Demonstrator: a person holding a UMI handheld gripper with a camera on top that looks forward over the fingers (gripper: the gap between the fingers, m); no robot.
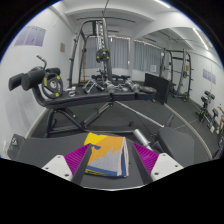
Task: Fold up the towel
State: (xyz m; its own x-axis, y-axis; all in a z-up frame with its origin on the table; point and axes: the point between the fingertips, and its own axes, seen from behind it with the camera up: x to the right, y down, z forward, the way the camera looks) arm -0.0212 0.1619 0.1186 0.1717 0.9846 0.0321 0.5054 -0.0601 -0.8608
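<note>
A folded towel, patterned in yellow, orange, blue and grey, lies flat on a dark grey surface. It sits between the two fingers of my gripper. The left magenta pad lies along the towel's left edge. The right magenta pad stands a little apart from its right edge, with a strip of dark surface between them. The gripper is open and the towel rests on the surface on its own. The towel's near edge runs out of sight below the fingers.
The dark surface stretches ahead of the fingers toward a gym room. An exercise bike stands at the left, a cable machine at the back, and a rack at the right in front of windows.
</note>
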